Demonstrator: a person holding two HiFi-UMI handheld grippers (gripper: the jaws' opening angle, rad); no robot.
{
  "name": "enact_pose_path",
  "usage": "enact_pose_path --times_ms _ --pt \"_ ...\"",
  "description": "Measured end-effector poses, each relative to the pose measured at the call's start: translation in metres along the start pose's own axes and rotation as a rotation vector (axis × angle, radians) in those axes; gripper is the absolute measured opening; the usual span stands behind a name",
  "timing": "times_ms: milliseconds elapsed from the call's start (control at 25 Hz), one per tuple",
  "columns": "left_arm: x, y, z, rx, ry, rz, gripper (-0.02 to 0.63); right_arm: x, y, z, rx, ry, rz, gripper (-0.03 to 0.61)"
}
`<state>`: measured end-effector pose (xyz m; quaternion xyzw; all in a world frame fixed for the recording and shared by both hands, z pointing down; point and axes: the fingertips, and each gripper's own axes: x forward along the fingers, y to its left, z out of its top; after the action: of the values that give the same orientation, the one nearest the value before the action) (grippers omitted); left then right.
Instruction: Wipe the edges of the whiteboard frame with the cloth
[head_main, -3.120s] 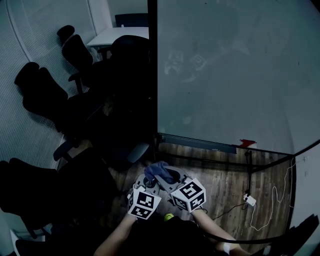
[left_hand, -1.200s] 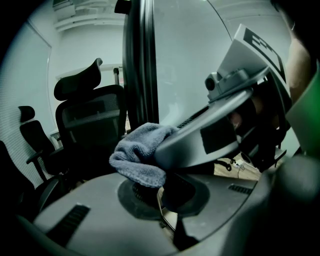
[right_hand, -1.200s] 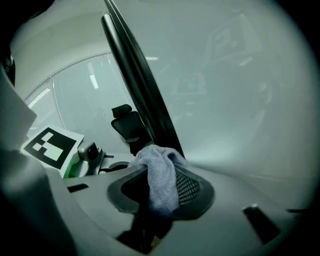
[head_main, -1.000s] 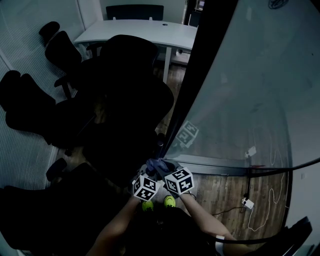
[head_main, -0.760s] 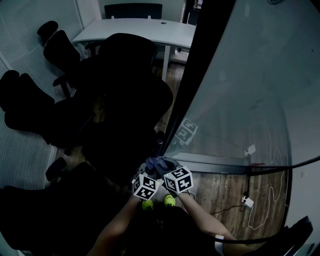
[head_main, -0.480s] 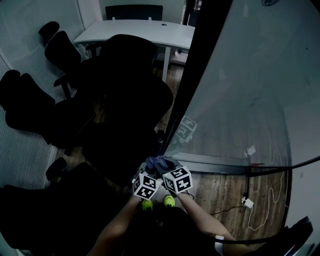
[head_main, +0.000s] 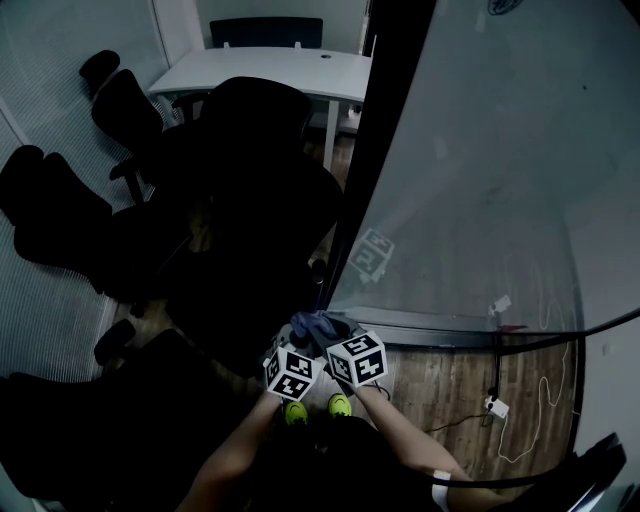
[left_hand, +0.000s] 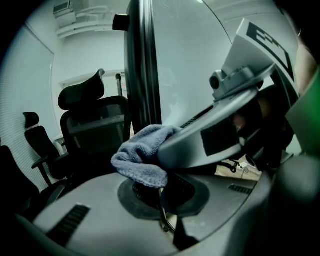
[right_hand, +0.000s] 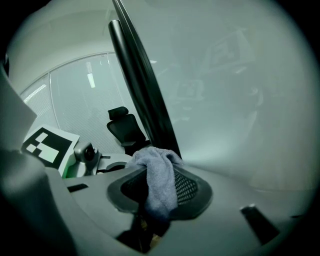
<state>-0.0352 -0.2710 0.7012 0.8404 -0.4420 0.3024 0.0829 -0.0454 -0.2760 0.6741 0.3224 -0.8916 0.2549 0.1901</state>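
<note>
Dim, bluish pictures with deep shadows and fisheye-warped, darkened corners.

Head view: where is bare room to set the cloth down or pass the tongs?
Bare wood floor lies right of the shoes, bordered by the whiteboard's bottom rail above and the white cable at far right. Left of the frame's upright, black chairs crowd everything.

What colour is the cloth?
The cloth is bluish grey. It shows best in the right gripper view.
</note>
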Motion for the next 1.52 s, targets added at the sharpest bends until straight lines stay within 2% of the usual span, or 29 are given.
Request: enact_pose_path --times_ms 640,1520 --pt "-0.021 0.014 0.019 0.033 -0.017 0.029 0.014 -0.011 0.011 0.021 0.002 -0.031 0.004 0.104" --pt "-0.05 0.018 0.071 0.116 -0.087 0.041 0.014 -0.042 0.024 0.07 -0.04 -0.11 0.034 0.106"
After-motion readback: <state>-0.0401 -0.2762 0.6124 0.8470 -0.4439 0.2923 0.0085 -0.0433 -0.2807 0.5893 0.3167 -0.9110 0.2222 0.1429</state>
